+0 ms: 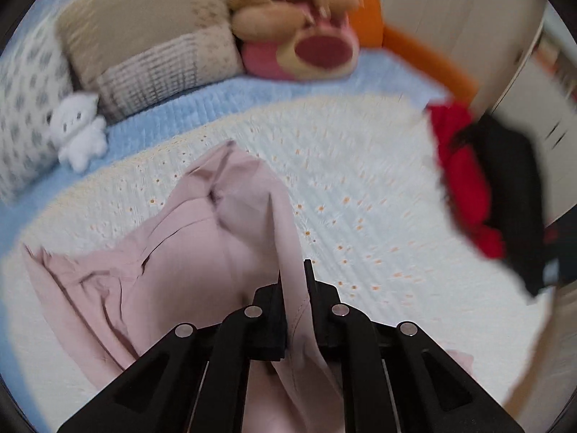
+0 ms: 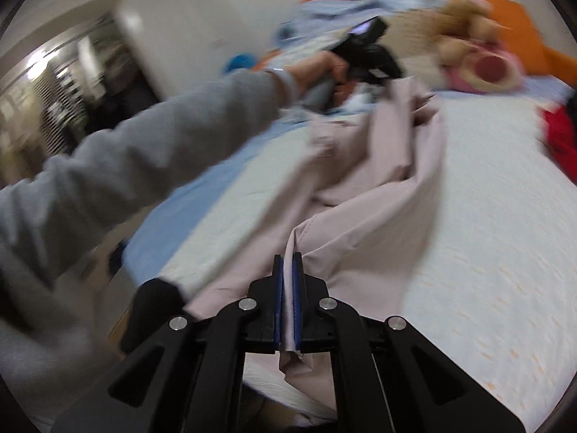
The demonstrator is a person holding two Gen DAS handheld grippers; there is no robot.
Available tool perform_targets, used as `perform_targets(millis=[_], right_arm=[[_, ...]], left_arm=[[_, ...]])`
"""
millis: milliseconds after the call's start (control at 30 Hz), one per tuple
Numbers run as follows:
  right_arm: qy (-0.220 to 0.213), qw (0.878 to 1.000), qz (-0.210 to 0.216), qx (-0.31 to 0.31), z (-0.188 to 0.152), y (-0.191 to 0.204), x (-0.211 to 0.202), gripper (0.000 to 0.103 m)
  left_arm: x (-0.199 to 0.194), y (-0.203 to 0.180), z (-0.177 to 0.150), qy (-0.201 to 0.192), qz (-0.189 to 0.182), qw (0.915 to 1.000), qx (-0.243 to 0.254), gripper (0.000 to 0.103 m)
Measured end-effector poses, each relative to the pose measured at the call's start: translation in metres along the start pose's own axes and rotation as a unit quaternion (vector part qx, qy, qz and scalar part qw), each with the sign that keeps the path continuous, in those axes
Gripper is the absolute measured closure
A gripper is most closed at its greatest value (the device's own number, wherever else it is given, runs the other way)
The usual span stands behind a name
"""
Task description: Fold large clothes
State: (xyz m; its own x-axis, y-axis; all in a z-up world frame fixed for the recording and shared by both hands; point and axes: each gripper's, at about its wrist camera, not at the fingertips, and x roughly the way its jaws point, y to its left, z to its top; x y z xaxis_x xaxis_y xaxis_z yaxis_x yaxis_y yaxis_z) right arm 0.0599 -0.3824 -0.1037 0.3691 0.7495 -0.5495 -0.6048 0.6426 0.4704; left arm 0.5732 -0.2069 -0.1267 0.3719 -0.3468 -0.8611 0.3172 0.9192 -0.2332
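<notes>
Garment (image 1: 187, 252): pink, large, partly lifted off the white bedspread (image 1: 360, 187), rest bunched near the bed's mid area. Left gripper (image 1: 293, 274): fingers closed to a narrow gap w/ a pink fold pinched between. Right gripper (image 2: 287, 263): blue pads (image 2: 296, 288) nearly together, clamped on a hem edge. Step in hand, prob.: lift & spread before 1st fold. Next move calls for pulling both held edges apart, taut, then laying flat, clear of the red/black clothes (image 1: 468, 180) at the bed's far side edge.
</notes>
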Motion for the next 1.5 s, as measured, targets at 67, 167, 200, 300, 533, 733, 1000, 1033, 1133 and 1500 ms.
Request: perform_targets(millis=[67, 167, 200, 300, 533, 733, 1000, 1033, 1133, 1500], right_arm=[[0.031, 0.999, 0.020, -0.035, 0.004, 0.023, 0.023, 0.098], [0.088, 0.993, 0.013, -0.082, 0.001, 0.050, 0.062, 0.098], [0.106, 0.990, 0.010, -0.089, -0.001, 0.055, 0.074, 0.098], [0.160, 0.981, -0.012, -0.107, -0.013, 0.062, 0.112, 0.098], [0.216, 0.970, -0.064, -0.094, -0.052, 0.052, 0.150, 0.097], [0.193, 0.975, -0.068, -0.084, -0.055, 0.051, 0.146, 0.097], [0.178, 0.977, -0.068, -0.098, -0.059, 0.052, 0.140, 0.097], [0.176, 0.977, -0.067, -0.095, -0.060, 0.052, 0.139, 0.097], [0.169, 0.980, -0.063, -0.082, -0.064, 0.051, 0.133, 0.097], [0.188, 0.982, -0.005, -0.030, -0.073, 0.016, 0.122, 0.097]], left_arm=[[-0.021, 0.044, -0.012, -0.034, -0.060, 0.9969, -0.037, 0.091], [-0.025, 0.115, -0.039, -0.057, -0.119, 0.9858, -0.103, 0.091], [-0.022, 0.128, -0.046, -0.058, -0.127, 0.9834, -0.117, 0.091], [-0.005, 0.167, -0.067, -0.065, -0.158, 0.9732, -0.154, 0.089], [0.043, 0.190, -0.092, -0.044, -0.146, 0.9746, -0.163, 0.075], [-0.042, 0.179, -0.079, -0.135, -0.022, 0.9781, -0.156, 0.049], [-0.081, 0.004, -0.024, -0.066, 0.025, 0.9927, 0.098, 0.049], [-0.059, -0.020, -0.022, -0.038, 0.038, 0.9888, 0.139, 0.049], [0.001, -0.034, -0.015, -0.004, 0.126, 0.9752, 0.182, 0.056], [0.076, 0.115, 0.002, -0.044, 0.062, 0.9966, -0.032, 0.095]])
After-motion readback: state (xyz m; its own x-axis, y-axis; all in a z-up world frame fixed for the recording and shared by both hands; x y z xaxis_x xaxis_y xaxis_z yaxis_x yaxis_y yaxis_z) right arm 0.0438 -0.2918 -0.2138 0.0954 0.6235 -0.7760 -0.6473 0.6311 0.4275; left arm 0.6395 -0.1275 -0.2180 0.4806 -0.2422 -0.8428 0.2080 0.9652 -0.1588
